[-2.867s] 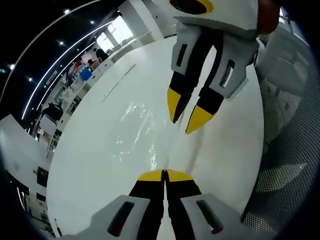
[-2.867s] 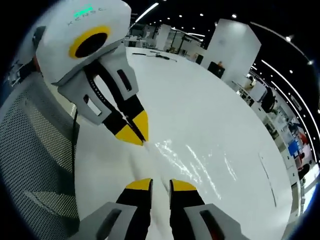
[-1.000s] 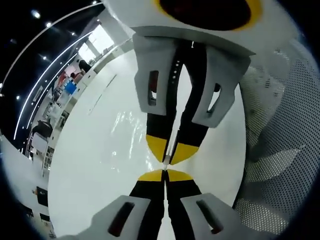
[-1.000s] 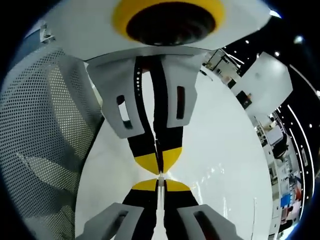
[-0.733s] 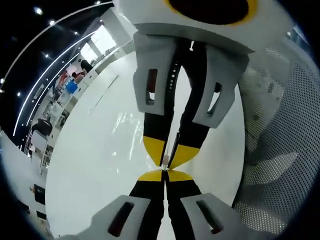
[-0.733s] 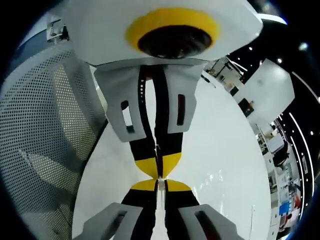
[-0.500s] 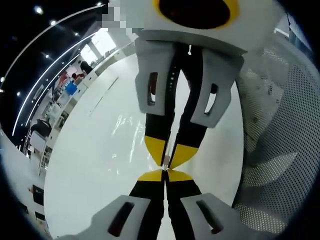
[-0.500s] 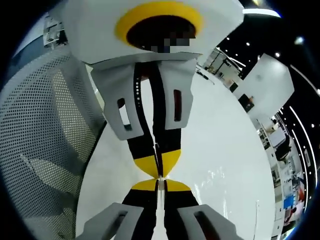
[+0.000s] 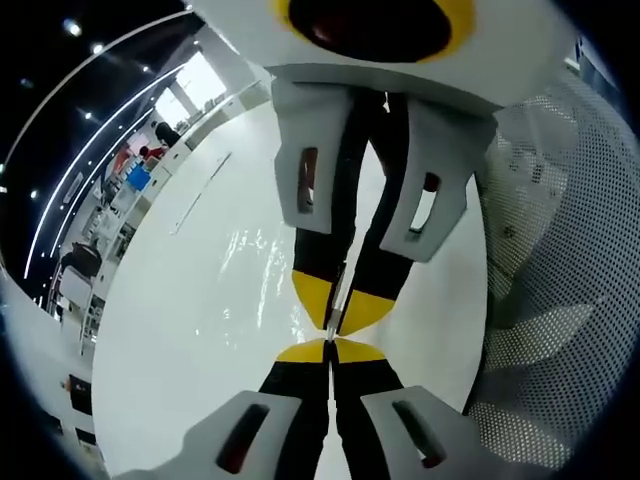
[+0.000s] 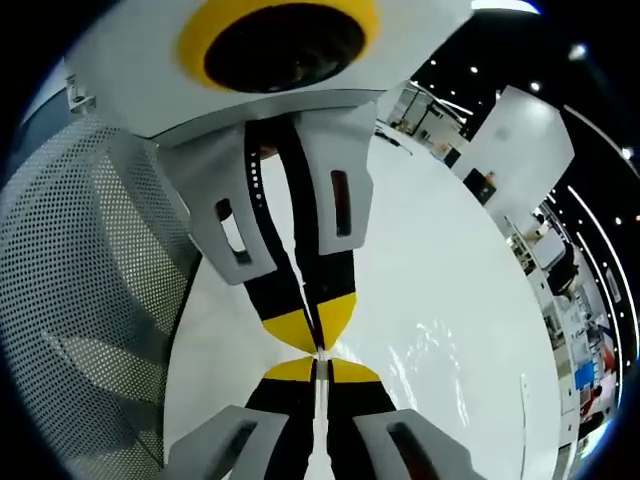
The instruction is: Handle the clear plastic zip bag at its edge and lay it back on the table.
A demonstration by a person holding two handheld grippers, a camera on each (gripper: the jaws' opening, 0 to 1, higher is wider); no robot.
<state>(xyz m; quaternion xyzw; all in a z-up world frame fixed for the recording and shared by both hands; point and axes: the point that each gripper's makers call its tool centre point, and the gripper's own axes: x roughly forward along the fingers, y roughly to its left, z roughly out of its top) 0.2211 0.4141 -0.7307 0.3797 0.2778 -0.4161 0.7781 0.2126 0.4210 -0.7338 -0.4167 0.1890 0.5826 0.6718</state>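
The clear plastic zip bag (image 9: pixel 262 272) lies flat on the white table (image 9: pixel 170 340), showing only as glossy wrinkles. My left gripper (image 9: pixel 329 349) is shut on the bag's near edge, a thin clear strip pinched between its yellow tips. My right gripper (image 9: pixel 338 316) comes down from the top, tip to tip with the left one, and is also shut on that edge. In the right gripper view the right gripper (image 10: pixel 318 368) holds the same strip, the left gripper (image 10: pixel 312 336) meets it from above, and the bag (image 10: pixel 440 345) spreads to the right.
A white perforated mesh chair back (image 9: pixel 560 300) stands close beside the table edge, seen again as mesh (image 10: pixel 80 300). Far off lie other desks and people in a large hall (image 9: pixel 140 160). The white table (image 10: pixel 430 240) stretches away bare.
Since 2.9 s ago the right gripper has come in and shut on the bag's edge against the left tips. Over the last second both stay shut and only the views shift slightly.
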